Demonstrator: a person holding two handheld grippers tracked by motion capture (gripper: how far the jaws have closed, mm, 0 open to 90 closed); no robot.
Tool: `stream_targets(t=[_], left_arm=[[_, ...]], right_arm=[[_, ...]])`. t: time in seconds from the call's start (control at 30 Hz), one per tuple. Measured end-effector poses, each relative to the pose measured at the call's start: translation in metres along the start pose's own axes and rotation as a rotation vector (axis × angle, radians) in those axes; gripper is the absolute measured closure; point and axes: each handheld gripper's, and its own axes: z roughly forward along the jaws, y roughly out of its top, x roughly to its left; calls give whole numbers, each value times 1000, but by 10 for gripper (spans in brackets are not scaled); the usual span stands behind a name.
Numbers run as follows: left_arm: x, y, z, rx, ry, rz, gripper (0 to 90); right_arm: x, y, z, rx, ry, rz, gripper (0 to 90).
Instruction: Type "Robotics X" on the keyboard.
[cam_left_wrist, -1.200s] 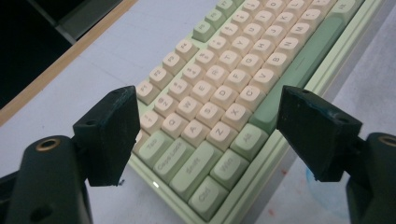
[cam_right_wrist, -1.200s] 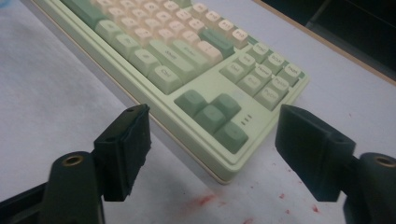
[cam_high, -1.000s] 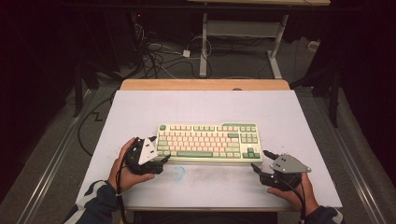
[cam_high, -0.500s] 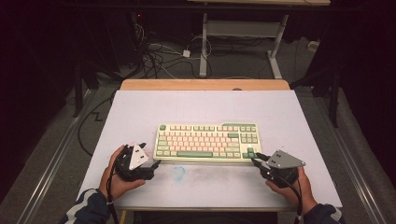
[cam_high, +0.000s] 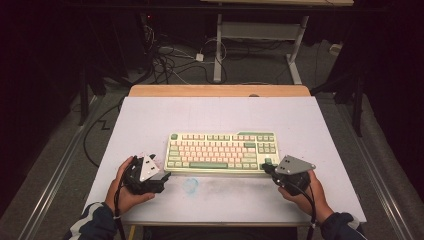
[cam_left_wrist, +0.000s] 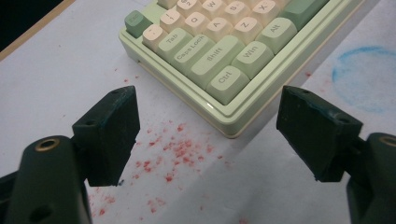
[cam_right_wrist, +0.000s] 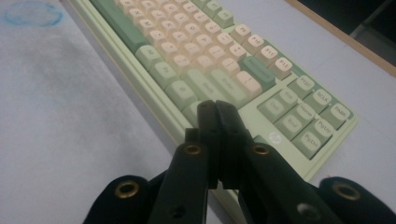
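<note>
- Right hand-held gripper (cam_high: 270, 168): jaws just closed, nothing between, tips over keyboard (cam_high: 222, 151) corner.
- Left hand-held gripper (cam_high: 162, 176): wide, empty, keyboard ahead.
- Keyboard ungrasped; everything remains.

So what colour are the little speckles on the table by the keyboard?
The speckles are red, clearest in the left gripper view, beside the keyboard.
</note>
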Motion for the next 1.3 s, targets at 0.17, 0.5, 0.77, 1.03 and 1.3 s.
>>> stream_targets(t=[0.17, 0.5, 0.77, 1.03, 1.3], left_arm=[[0, 0, 0, 0, 0, -4, 203], [-2, -2, 0, 11, -9, 1, 204], [-2, -3, 1, 25, -13, 9, 206], [-2, -2, 0, 22, -10, 4, 216], [3, 3, -1, 41, 14, -47, 453]], right_arm=[[-4, 10, 13, 13, 18, -1, 900], [-2, 30, 46, 53, 46, -50, 900], [-4, 30, 57, 80, 46, -48, 900], [-7, 25, 61, 97, 42, -37, 900], [-10, 18, 62, 86, 44, 8, 900]])
